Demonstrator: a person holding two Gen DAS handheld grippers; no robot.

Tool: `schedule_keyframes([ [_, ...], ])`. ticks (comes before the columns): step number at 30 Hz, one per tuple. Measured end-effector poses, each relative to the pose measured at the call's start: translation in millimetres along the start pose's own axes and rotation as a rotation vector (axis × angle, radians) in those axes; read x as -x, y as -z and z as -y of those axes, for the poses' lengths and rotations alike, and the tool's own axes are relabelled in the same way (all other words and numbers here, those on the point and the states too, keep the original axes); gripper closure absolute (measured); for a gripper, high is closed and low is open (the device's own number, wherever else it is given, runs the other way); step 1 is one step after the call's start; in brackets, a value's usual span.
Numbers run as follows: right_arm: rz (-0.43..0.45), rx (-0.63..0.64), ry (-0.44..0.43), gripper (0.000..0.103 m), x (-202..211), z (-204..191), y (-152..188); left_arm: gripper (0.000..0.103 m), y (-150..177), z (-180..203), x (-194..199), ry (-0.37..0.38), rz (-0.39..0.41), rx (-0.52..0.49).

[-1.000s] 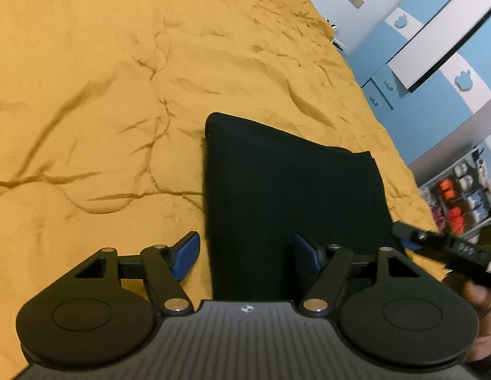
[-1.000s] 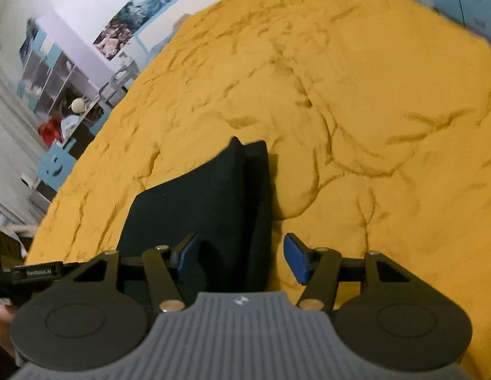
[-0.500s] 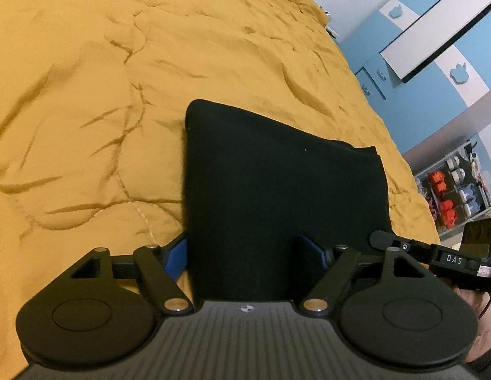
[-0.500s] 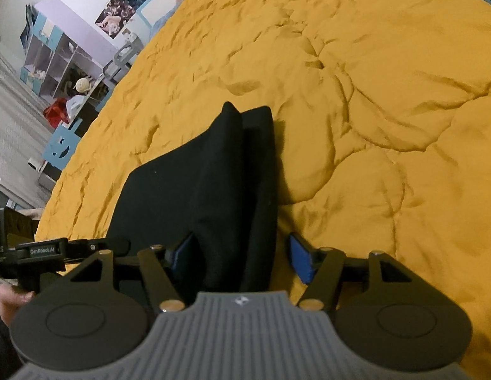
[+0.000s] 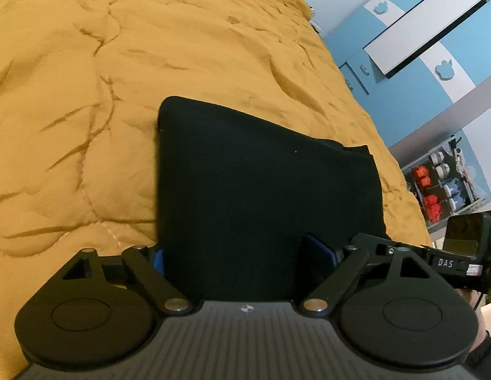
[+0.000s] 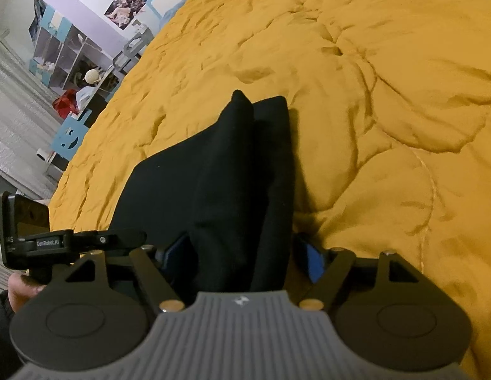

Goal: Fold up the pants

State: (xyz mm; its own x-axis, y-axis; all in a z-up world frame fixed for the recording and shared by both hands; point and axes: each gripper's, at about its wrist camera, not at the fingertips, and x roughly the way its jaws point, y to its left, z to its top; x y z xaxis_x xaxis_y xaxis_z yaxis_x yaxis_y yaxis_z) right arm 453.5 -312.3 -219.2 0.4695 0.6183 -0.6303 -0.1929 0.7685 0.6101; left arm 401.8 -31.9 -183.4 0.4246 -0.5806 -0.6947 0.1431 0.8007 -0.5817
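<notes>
Left wrist view: the left gripper (image 5: 243, 255) is sitting low over the near edge of the black pants (image 5: 264, 190), which are lying folded into a compact block on the yellow quilt (image 5: 125, 72) of the bed. Its jaws are standing wide apart, with the blue pads showing on either side of the cloth; the near end of the pants is filling the gap between them, and the pads are not pressing it together. The far left corner of the pants is looking crisp and squared, while the far right corner is showing a second layer peeking out at the edge. The right gripper (image 5: 403, 253) is entering from the right, low beside the pants. Blue and white cabinet doors (image 5: 435, 47) are standing beyond the bed, and a shelf with red and white items (image 5: 441, 186) is showing lower down.

Right wrist view: the right gripper (image 6: 242, 256) is also hovering at the near edge of the pants (image 6: 220, 174). Its jaws are spread wide, straddling a raised ridge of stacked cloth without pinching it. The pants are lying flatter to the left of that ridge. The left gripper (image 6: 87, 240) is reaching in from the left, with a hand (image 6: 20, 288) visible behind it. The quilt (image 6: 372, 79) is wrinkling all around, and an open shelf unit (image 6: 68, 53) is standing by the far wall.
</notes>
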Motion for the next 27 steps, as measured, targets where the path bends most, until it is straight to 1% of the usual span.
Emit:
schedule_keyframes([
  [4, 0.009, -0.002, -0.022, 0.031, -8.5, -1.3, -2.3, 0.004, -0.3, 6.7, -0.6, -0.003, -0.006, -0.008],
  [5, 0.012, -0.009, -0.04, 0.031, -10.0, -0.8, -3.1, 0.004, -0.4, 8.5, 0.4, -0.001, -0.005, -0.01],
  [6, 0.016, -0.024, -0.064, 0.033, -10.9, 1.0, -4.1, 0.004, -0.2, 8.3, 1.4, 0.005, -0.003, -0.004],
  [8, 0.019, -0.053, -0.103, 0.041, -10.6, 4.2, -5.2, 0.004, -1.2, 5.9, 3.7, 0.028, 0.0, 0.022],
  [9, 0.022, -0.065, -0.124, 0.049, -9.9, 5.7, -5.3, 0.007, -1.6, 3.6, 5.7, 0.044, 0.0, 0.037],
  [10, 0.026, -0.07, -0.135, 0.056, -8.8, 6.5, -5.1, 0.013, -1.7, 3.1, 7.2, 0.047, -0.003, 0.041],
  [11, 0.031, -0.075, -0.138, 0.058, -8.2, 6.4, -5.1, 0.018, -2.0, 3.9, 8.7, 0.042, -0.006, 0.034],
  [13, 0.039, -0.084, -0.136, 0.065, -6.8, 6.0, -5.7, 0.038, -2.0, 4.2, 12.4, 0.021, -0.004, 0.022],
  [14, 0.043, -0.09, -0.139, 0.067, -5.2, 7.5, -5.8, 0.043, -2.3, 2.3, 15.2, 0.028, 0.0, 0.036],
  [16, 0.053, -0.1, -0.146, 0.075, -2.0, 6.5, -6.9, 0.061, -3.4, -0.2, 22.8, 0.05, 0.015, 0.078],
  [18, 0.066, -0.09, -0.148, 0.079, 3.2, 0.6, -8.2, 0.068, -4.2, 1.2, 32.2, 0.074, 0.032, 0.094],
  [19, 0.073, -0.084, -0.151, 0.08, 7.0, -1.7, -8.8, 0.071, -4.3, 5.6, 37.3, 0.08, 0.038, 0.082],
  [22, 0.102, -0.073, -0.156, 0.082, 19.3, -11.7, -9.1, 0.074, -3.4, 24.0, 51.1, 0.083, 0.052, 0.026],
  [24, 0.126, -0.074, -0.169, 0.083, 30.1, -15.2, -8.4, 0.075, -2.6, 35.5, 59.9, 0.095, 0.062, 0.013],
  [25, 0.138, -0.08, -0.192, 0.084, 36.2, -16.8, -7.6, 0.075, -1.5, 39.5, 65.4, 0.1, 0.07, 0.01],
  [27, 0.167, -0.075, -0.228, 0.085, 53.3, -22.7, -5.9, 0.075, 2.0, 45.7, 78.1, 0.114, 0.085, 0.015],
])
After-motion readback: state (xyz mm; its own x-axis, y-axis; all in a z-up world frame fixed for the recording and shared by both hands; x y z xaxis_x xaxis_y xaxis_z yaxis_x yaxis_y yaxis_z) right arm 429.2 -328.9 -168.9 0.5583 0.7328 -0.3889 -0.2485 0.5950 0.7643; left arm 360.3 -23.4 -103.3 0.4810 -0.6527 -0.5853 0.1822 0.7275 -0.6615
